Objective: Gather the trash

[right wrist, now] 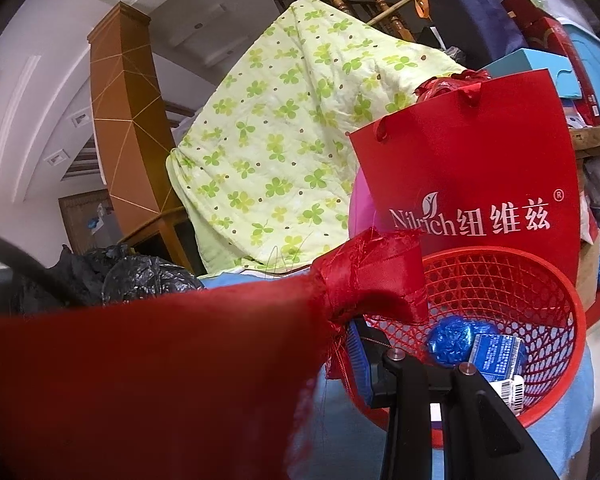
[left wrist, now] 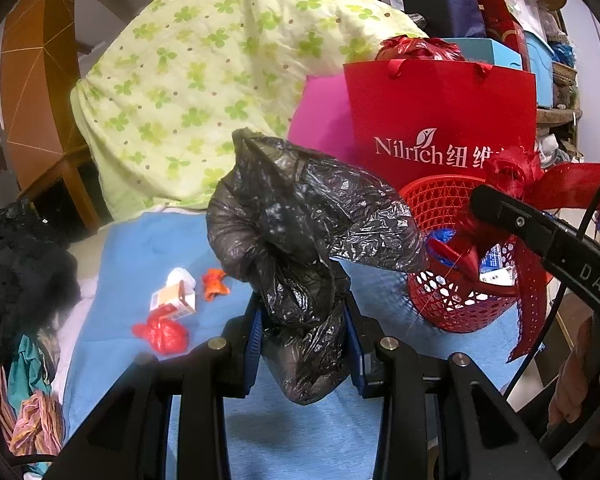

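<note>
My left gripper (left wrist: pixel 304 340) is shut on a crumpled black plastic bag (left wrist: pixel 300 248), whose bulk bulges up between the blue pads (left wrist: pixel 254 340). On the blue cloth (left wrist: pixel 148 248) to its left lie a red wrapper (left wrist: pixel 162 332), a small carton (left wrist: pixel 174 300), a white tissue (left wrist: pixel 180 276) and an orange scrap (left wrist: pixel 215 285). My right gripper (left wrist: pixel 496 208) (right wrist: pixel 300 336) is shut on a frayed red ribbon (left wrist: pixel 512 176) (right wrist: pixel 364 280) over the red mesh basket (left wrist: pixel 452 304) (right wrist: pixel 540 280). The ribbon hides its left finger. The basket holds a blue foil ball (right wrist: pixel 452 340) and a blue carton (right wrist: pixel 496 356).
A red Nilrich paper bag (left wrist: pixel 440 112) (right wrist: pixel 480 168) stands right behind the basket, with a pink cushion (left wrist: pixel 320 108) beside it. A green clover quilt (left wrist: pixel 204 80) rises at the back. Dark and striped clothes (left wrist: pixel 24 280) pile up at the left. A hand (left wrist: pixel 576 380) shows at lower right.
</note>
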`<state>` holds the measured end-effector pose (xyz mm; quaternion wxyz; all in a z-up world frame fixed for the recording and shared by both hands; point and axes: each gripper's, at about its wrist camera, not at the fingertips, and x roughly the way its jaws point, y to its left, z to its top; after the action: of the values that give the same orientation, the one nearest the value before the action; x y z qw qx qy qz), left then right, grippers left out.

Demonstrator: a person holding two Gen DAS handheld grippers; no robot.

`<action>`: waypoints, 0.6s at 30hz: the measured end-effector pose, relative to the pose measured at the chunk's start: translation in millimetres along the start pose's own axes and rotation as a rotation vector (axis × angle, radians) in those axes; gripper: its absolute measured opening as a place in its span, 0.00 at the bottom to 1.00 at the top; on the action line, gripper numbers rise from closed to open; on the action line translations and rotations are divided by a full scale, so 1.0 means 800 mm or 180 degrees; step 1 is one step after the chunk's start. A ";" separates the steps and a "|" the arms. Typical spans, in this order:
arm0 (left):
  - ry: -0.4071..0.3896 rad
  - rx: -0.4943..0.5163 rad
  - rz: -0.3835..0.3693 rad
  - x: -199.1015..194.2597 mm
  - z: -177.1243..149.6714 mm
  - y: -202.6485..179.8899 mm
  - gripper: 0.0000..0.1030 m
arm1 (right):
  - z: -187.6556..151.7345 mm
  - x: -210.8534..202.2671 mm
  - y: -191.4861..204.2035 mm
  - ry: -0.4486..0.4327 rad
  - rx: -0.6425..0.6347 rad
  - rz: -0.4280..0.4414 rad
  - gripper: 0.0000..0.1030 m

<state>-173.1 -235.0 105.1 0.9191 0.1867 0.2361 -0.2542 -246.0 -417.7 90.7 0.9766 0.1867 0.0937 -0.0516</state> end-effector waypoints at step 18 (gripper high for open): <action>0.0000 0.0114 -0.0097 0.004 0.005 -0.021 0.37 | 0.002 -0.019 -0.027 -0.0081 0.0092 -0.0118 0.39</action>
<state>-178.8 -251.9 103.2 0.9116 0.1994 0.2344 -0.2724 -263.8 -437.0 87.6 0.9738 0.1984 0.0839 -0.0734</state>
